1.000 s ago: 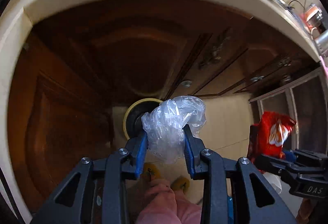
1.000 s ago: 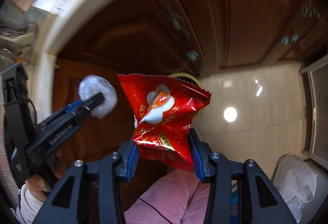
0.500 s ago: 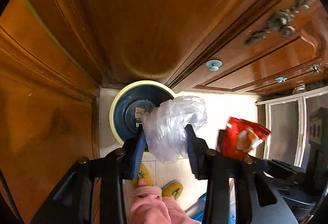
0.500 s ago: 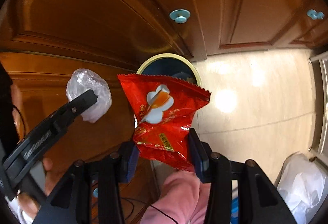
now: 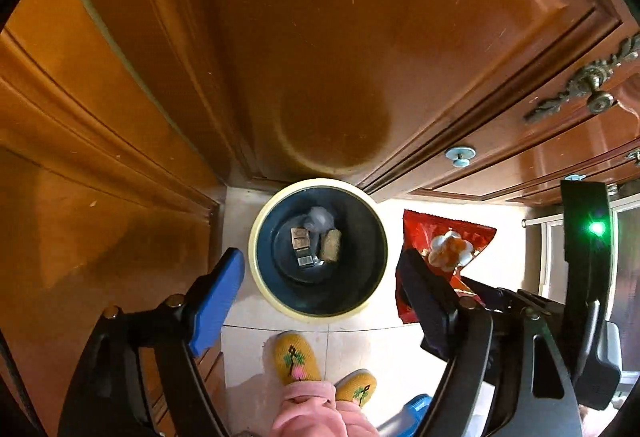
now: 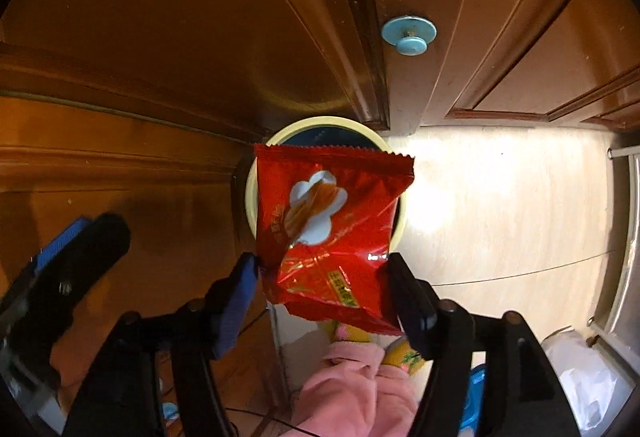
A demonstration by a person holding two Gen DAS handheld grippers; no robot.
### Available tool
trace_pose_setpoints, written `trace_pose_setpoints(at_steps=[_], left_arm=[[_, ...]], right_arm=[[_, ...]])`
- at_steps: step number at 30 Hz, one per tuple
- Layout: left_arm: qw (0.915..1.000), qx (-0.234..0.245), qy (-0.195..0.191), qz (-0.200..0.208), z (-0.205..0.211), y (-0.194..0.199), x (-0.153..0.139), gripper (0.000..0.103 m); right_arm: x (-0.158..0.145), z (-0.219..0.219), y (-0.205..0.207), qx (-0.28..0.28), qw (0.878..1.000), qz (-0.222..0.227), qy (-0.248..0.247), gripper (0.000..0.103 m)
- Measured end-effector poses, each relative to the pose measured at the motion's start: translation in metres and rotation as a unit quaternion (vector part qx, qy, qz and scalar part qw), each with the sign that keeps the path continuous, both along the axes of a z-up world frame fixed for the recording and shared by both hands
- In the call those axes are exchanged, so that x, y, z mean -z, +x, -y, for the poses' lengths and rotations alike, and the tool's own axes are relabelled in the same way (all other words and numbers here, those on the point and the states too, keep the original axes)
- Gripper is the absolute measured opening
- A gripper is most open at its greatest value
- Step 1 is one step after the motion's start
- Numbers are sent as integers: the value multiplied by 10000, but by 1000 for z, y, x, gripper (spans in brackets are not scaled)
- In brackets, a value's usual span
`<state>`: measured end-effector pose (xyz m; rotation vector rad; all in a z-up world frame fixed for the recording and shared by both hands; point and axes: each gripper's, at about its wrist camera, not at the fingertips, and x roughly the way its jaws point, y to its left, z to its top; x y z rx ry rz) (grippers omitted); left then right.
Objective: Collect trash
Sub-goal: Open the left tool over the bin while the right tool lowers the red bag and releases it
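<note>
A round bin (image 5: 260, 277) with a cream rim and dark blue inside stands on the floor in the corner of the wooden cabinets. Small scraps and a crumpled clear plastic bag (image 5: 319, 218) lie at its bottom. My left gripper (image 5: 320, 277) hangs above the bin, open and empty. My right gripper (image 6: 320, 277) is shut on a red snack wrapper (image 6: 328, 221), held over the bin's rim (image 6: 280, 131). The wrapper also shows in the left wrist view (image 5: 444, 241), just right of the bin.
Wooden cabinet doors (image 5: 320, 37) with a blue knob (image 6: 408, 33) and a brass handle (image 5: 592, 85) rise behind the bin. The person's yellow slippers (image 5: 294, 359) and pink trousers stand on the pale tiled floor (image 6: 500, 217). A white bag (image 6: 588, 385) lies at the right.
My left gripper has opened and the clear plastic bag has dropped into the bin. Both grippers have moved lower and closer over the bin. The right gripper still holds the red wrapper.
</note>
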<state>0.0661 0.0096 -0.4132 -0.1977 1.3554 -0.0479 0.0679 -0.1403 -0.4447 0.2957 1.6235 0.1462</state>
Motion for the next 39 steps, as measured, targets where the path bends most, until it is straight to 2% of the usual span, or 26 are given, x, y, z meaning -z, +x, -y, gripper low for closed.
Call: trace_pose_setpoints(at_steps=[4,8,14,19,25,32,37,39], left_arm=[[9997,-220,-13,66,-4,-2,-26,78],[9992,-274,-127,254,-6,-2,-62,78],[9979,45,35,648,-1,-11,-150,78],[9953,300,-101,910,1,-21,-218,78],[9891,480,27,1390,1,-27,-289,78],[9796,654,102,1899,-1,-24,-372,79],[9742,675,30,2155,-11,-20,-400,79],[9734,667,-14,2191,-15,-15,-403,79]], right_arm=[[-14,-1,-2,160,9997,-74,164,68],[-45,-2,-8,285,9990,-95,325,68],[-124,8,-27,438,9974,-20,573,68],[-185,14,-41,302,9977,131,591,69],[-255,23,-44,184,9961,498,699,69],[-342,28,-43,59,9888,1240,834,69],[-379,29,-35,-38,9828,1669,792,69],[-383,26,-35,-70,9819,1736,748,70]])
